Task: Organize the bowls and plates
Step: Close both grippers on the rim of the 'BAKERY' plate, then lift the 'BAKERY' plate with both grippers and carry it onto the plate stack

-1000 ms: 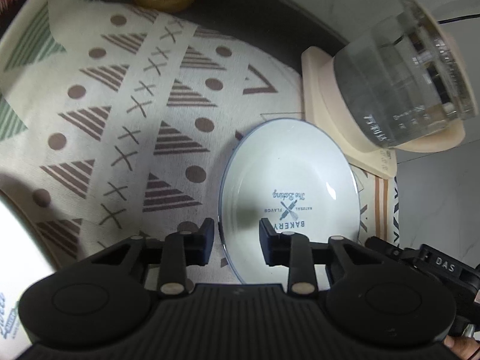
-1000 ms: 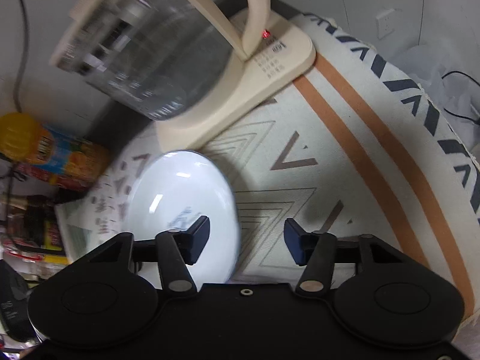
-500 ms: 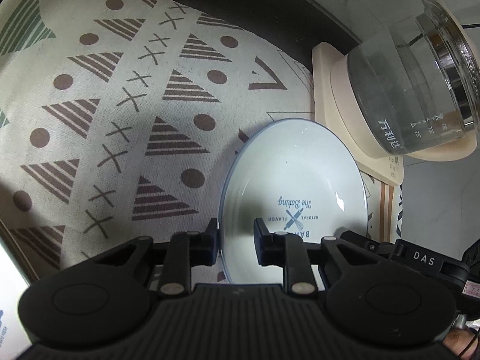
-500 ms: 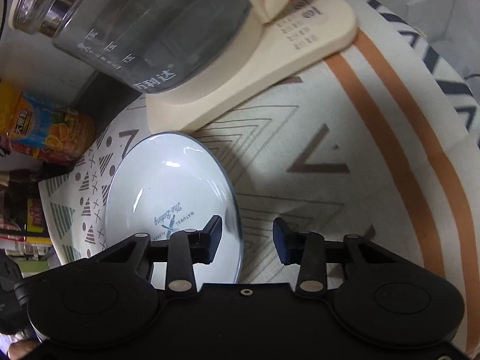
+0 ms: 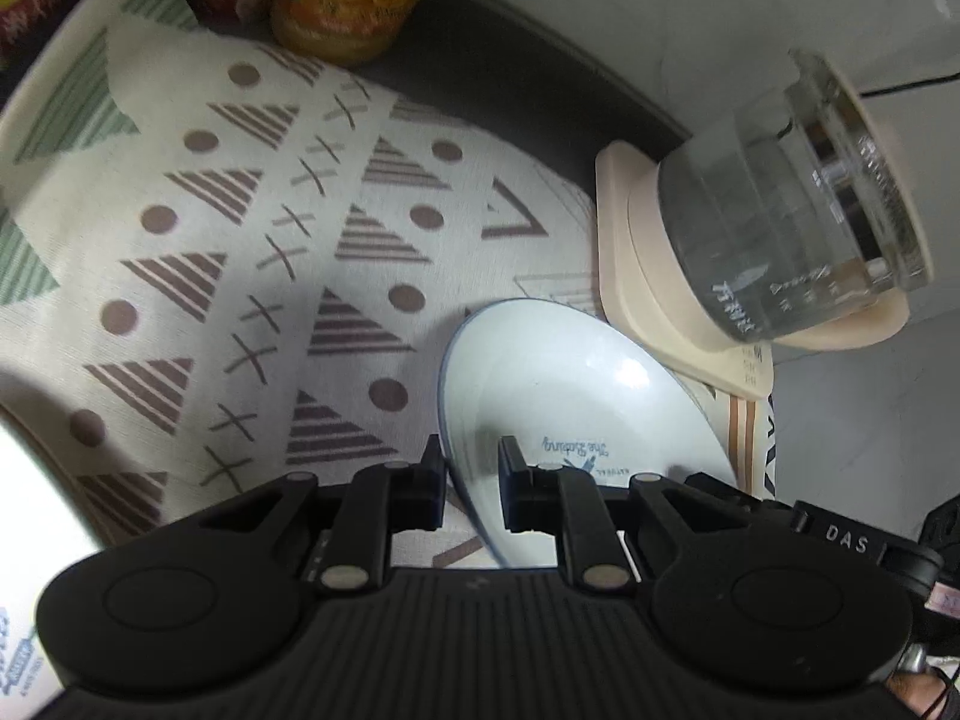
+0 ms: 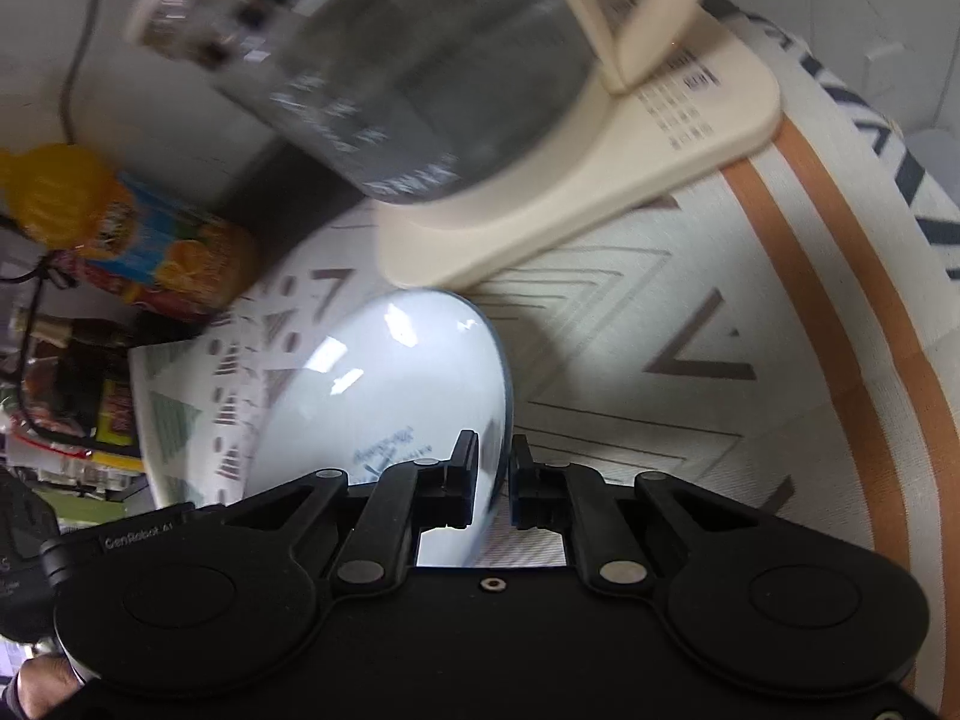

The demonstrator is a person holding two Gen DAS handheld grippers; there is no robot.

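A white plate (image 5: 576, 396) with a thin blue rim and blue "Bakery" print is held tilted above the patterned tablecloth (image 5: 252, 276). My left gripper (image 5: 471, 474) is shut on the plate's near-left rim. My right gripper (image 6: 493, 483) is shut on the plate's (image 6: 384, 396) right rim. Both grippers hold the same plate, lifted off the cloth. No bowl is in view.
A glass kettle (image 5: 786, 240) on a cream base (image 5: 648, 300) stands just beyond the plate, also in the right wrist view (image 6: 420, 60). An orange drink bottle (image 5: 354, 0) and dark packets stand at the cloth's far edge. The bottle also shows at left (image 6: 138, 246).
Both grippers have closed on the plate's opposite rims. The plate has tilted and come up off the cloth, closer to the kettle.
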